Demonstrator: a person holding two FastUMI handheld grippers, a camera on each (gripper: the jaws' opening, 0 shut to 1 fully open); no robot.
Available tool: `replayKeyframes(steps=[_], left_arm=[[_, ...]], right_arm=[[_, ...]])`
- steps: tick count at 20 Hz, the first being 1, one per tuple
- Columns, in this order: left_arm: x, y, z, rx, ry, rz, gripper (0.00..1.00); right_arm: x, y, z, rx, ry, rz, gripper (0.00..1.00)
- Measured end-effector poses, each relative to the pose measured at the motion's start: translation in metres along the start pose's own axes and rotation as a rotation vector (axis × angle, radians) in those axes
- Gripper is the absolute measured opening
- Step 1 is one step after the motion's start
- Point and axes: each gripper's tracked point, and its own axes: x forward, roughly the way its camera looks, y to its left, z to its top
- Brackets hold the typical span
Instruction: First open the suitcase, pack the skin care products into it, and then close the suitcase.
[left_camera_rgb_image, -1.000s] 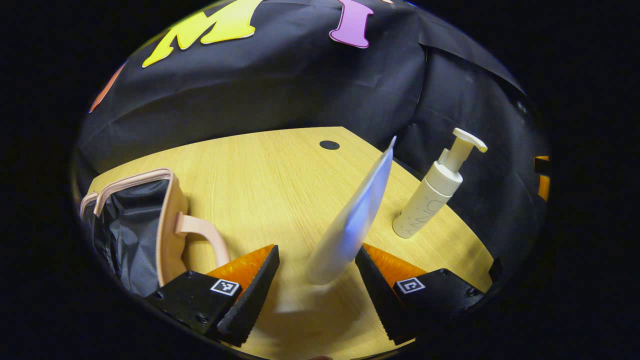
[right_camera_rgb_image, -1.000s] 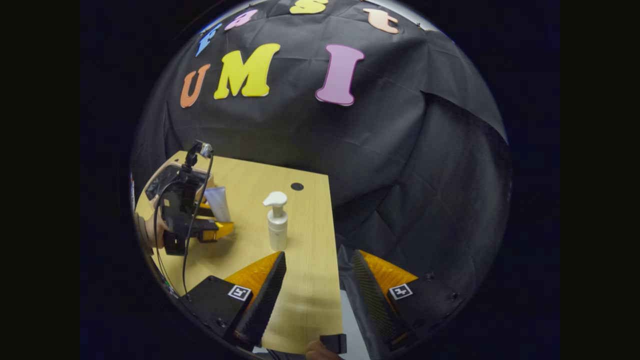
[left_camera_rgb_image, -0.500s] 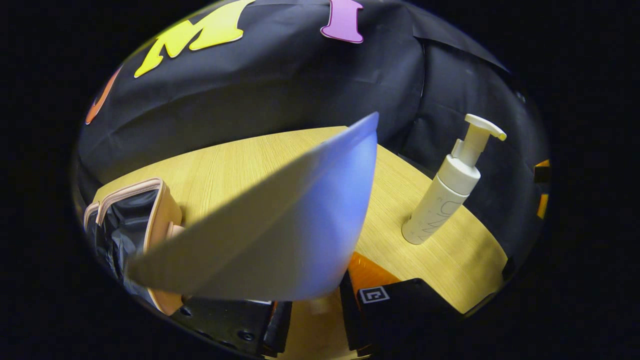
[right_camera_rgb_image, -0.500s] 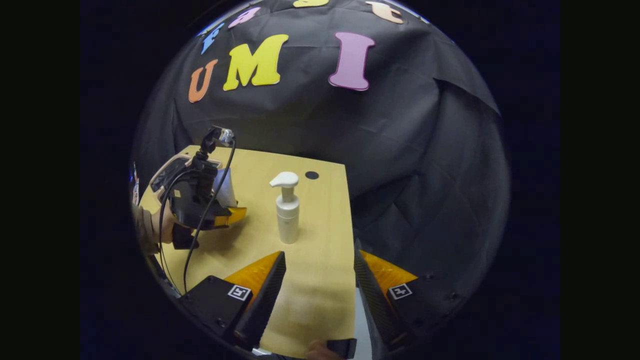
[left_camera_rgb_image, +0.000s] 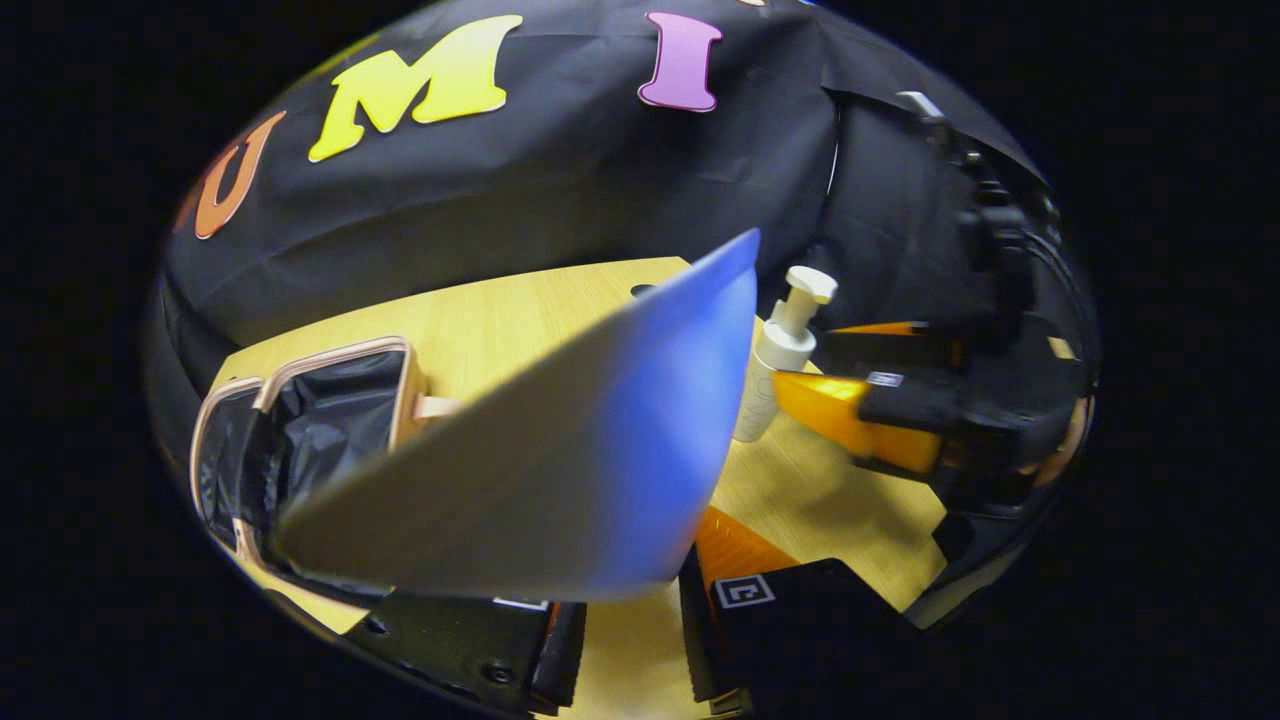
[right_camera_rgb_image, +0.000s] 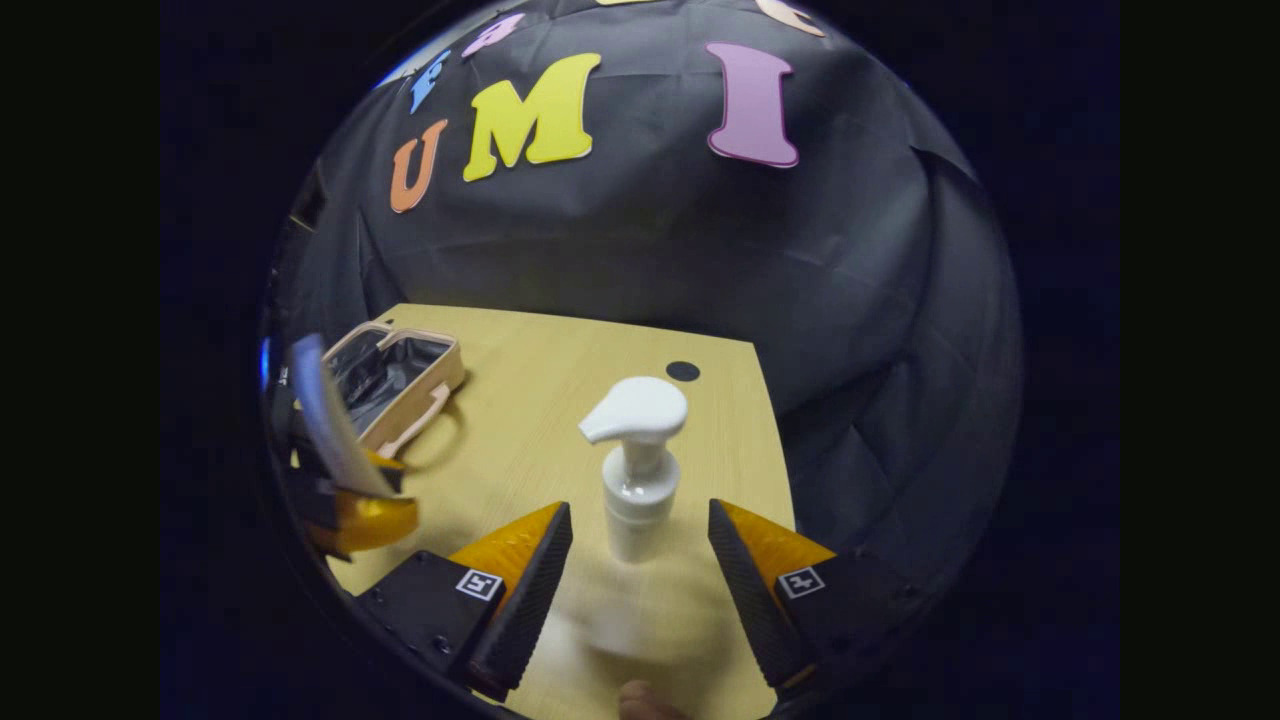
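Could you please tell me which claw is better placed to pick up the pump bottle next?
The right claw: it is open with the pump bottle standing between its fingers, while the left claw already holds the tube.

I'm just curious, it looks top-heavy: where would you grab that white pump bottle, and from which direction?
Grip the round body of the pump bottle, below the pump head, coming in level from the side as the right gripper is placed, fingers open either side. It stands upright on the table; the overhanging nozzle looks like a poor hold.

white pump bottle (right_camera_rgb_image: 640, 470), pale-pink suitcase (right_camera_rgb_image: 400, 375), wood-grain table (right_camera_rgb_image: 530, 400)
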Motion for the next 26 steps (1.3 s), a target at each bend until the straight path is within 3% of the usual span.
replayKeyframes(steps=[5,6,7,8,11,14,20,26], left_arm=[[-0.061,0.021,-0.013,-0.077,-0.014,0.118,0.38],[-0.073,0.027,-0.015,-0.096,-0.018,0.143,0.38],[-0.084,0.034,-0.017,-0.116,-0.022,0.171,0.38],[-0.095,0.041,-0.020,-0.134,-0.023,0.197,0.37],[-0.118,0.067,-0.032,-0.190,-0.028,0.238,0.38],[-0.127,0.106,-0.040,-0.195,-0.023,0.268,0.38],[-0.109,0.198,-0.046,-0.241,0.014,0.303,0.38],[-0.042,0.267,-0.035,-0.210,0.075,0.287,0.38]], right_arm=[[0.044,0.000,-0.014,0.051,0.034,-0.027,0.80],[0.047,-0.004,-0.018,0.059,0.048,-0.053,0.77],[0.047,-0.005,-0.020,0.077,0.048,-0.061,0.65],[0.049,-0.006,-0.021,0.087,0.048,-0.080,0.64],[0.042,-0.005,-0.027,0.133,0.076,-0.120,0.48],[0.025,0.004,-0.034,0.131,0.106,-0.145,0.49],[-0.038,0.049,-0.019,0.104,0.078,-0.112,0.48],[-0.077,0.096,-0.014,0.071,0.047,-0.109,0.46]])
